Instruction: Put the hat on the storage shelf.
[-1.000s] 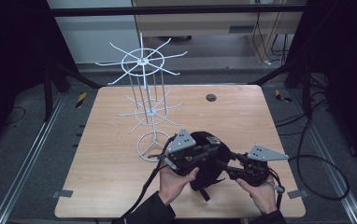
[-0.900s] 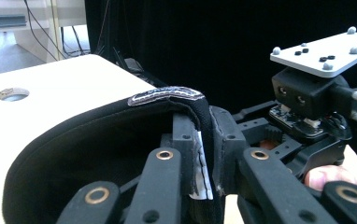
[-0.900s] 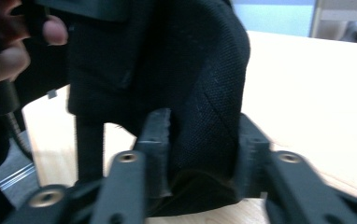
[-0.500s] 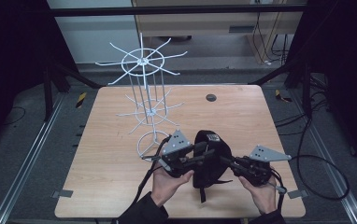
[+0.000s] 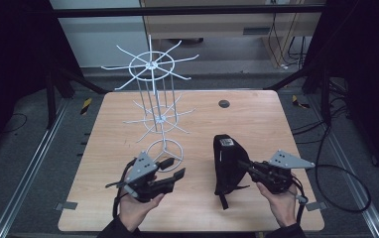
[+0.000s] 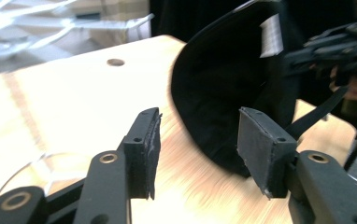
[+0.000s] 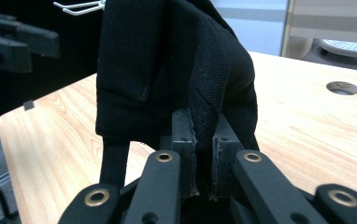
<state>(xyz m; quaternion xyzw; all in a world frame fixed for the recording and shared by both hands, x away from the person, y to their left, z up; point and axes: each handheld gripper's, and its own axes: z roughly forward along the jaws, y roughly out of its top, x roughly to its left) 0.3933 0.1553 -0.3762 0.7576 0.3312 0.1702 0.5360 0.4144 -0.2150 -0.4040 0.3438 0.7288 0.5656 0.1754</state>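
Black fabric cap, white label inside, hangs upright at lower right of centre, pinched in my right claw; strap dangling.

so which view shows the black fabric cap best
The high view: the black fabric cap shows whole, with its white label and dangling strap, held at the edge by the right gripper. The right gripper view shows a close fold of it pinched between the jaws; the left gripper view shows its blurred hollow inside.

On the surface, the wire display rack stands far left; the cap sits right of it, near the front, between both hand-held grippers.
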